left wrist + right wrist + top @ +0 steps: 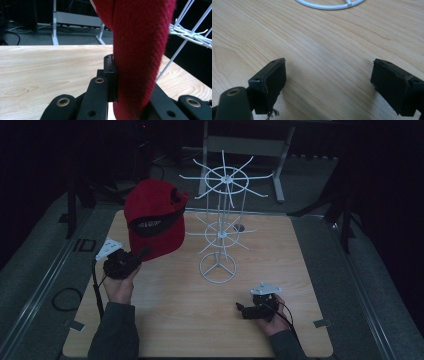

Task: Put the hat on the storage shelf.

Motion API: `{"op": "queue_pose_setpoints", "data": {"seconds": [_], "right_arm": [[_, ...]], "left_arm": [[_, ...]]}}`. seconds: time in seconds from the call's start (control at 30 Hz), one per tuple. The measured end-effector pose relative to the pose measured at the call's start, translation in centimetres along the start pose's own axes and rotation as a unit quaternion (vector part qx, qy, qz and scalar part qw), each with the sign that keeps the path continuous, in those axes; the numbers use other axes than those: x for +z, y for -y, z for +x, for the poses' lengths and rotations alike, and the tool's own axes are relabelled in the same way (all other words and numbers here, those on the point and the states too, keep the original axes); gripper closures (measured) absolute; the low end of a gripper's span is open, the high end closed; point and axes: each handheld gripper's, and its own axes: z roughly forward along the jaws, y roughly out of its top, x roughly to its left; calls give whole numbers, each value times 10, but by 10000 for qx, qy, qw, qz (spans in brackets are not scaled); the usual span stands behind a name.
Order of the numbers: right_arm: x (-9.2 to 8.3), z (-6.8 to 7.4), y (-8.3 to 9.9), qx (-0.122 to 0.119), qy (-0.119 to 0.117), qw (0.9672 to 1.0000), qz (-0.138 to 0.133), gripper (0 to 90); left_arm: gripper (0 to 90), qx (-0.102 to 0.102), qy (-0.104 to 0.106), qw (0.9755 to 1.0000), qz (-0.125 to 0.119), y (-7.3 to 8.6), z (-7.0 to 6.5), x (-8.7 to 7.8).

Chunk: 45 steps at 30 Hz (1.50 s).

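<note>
**Red cap held up beside the wire rack**

Red fabric fills the gap between our left gripper's (130,100) jaws, which are clamped on the cap's (154,217) edge and hold it above the wooden table (165,315), left of the white wire rack (223,215). Our right gripper (328,85) rests low over the bare wood with its jaws spread wide and nothing between them. To hang the cap well, we judge we should lift it clear of the upper spokes, align its opening with one hook, and steady the rack's ring base (218,268) with the free gripper.
</note>
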Motion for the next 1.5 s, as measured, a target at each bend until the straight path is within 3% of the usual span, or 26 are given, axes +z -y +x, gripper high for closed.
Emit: {"op": "queue_pose_setpoints", "data": {"seconds": [1.5], "right_arm": [[0,0,0,5,-2,10000,-1,128]], "left_arm": [[859,-142,362,9983,-429,-22,-11,-8]]}}
